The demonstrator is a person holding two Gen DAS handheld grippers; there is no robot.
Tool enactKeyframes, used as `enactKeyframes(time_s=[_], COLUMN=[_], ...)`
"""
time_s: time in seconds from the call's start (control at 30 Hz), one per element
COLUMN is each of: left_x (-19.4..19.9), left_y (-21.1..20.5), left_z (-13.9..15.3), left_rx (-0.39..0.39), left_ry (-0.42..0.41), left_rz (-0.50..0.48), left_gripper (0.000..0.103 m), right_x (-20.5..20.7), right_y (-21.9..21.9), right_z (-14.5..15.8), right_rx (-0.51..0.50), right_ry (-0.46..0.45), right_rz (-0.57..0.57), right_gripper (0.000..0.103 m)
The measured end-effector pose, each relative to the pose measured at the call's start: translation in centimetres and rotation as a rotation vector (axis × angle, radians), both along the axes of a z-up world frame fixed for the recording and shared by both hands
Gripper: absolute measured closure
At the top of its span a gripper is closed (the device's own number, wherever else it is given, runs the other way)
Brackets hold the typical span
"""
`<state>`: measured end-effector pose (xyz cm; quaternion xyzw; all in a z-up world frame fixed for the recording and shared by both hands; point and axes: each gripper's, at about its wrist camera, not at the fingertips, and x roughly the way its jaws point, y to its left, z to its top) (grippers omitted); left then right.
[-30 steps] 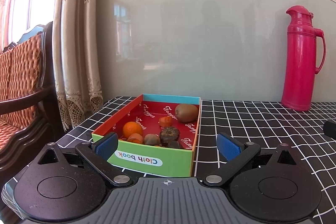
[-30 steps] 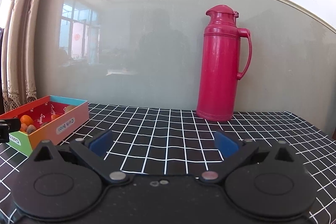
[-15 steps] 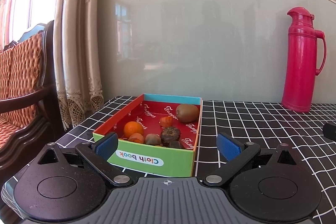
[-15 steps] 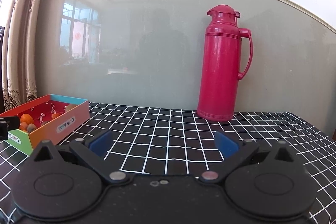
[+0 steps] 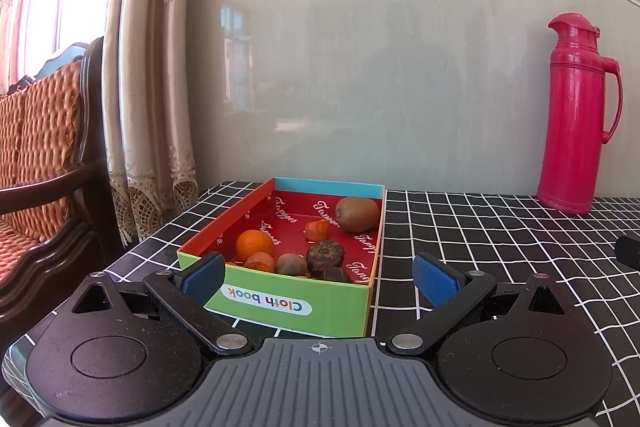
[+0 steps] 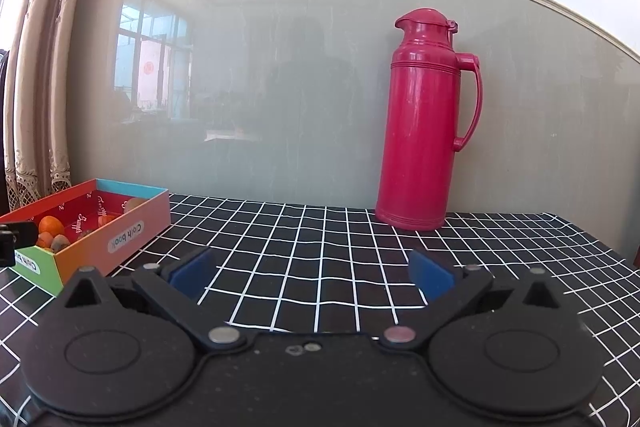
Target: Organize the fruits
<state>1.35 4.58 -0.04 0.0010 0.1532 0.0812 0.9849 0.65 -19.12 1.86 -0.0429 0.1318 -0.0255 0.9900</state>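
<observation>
A colourful cardboard box (image 5: 294,303) marked "Cloth book" sits on the checked table just beyond my left gripper (image 5: 318,277), which is open and empty. Inside lie a kiwi (image 5: 357,213), an orange (image 5: 254,245), a small orange piece (image 5: 317,229), a dark dried fruit (image 5: 325,253) and several smaller fruits at the near wall. In the right wrist view the same box (image 6: 120,237) stands at the far left. My right gripper (image 6: 312,273) is open over bare tablecloth, holding nothing.
A tall pink thermos (image 6: 428,123) stands against the back wall (image 6: 280,87), also seen at the right as the thermos (image 5: 574,115). A curtain (image 5: 148,87) and a wooden chair (image 5: 44,155) are left of the table. The black checked tablecloth (image 6: 320,247) spreads between box and thermos.
Both views have shifted only slightly; the thermos sits a touch further right in each. Both grippers stay open and the fruits have not moved.
</observation>
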Motion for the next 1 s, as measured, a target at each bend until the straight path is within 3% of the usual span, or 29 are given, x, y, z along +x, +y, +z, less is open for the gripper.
enactKeyframes(time_s=[0.87,1.0], left_x=[0.10,0.10], left_y=[0.27,-0.22], left_z=[0.01,0.02], left_rx=[-0.033,0.007], left_ry=[0.008,0.007], left_rz=[0.010,-0.011], left_gripper=[0.004,0.004], right_x=[0.04,0.10], right_y=[-0.03,-0.06], right_z=[-0.03,-0.05], right_rx=[0.001,0.001], right_ry=[0.000,0.000], right_rz=[0.000,-0.002], right_gripper=[0.000,0.000])
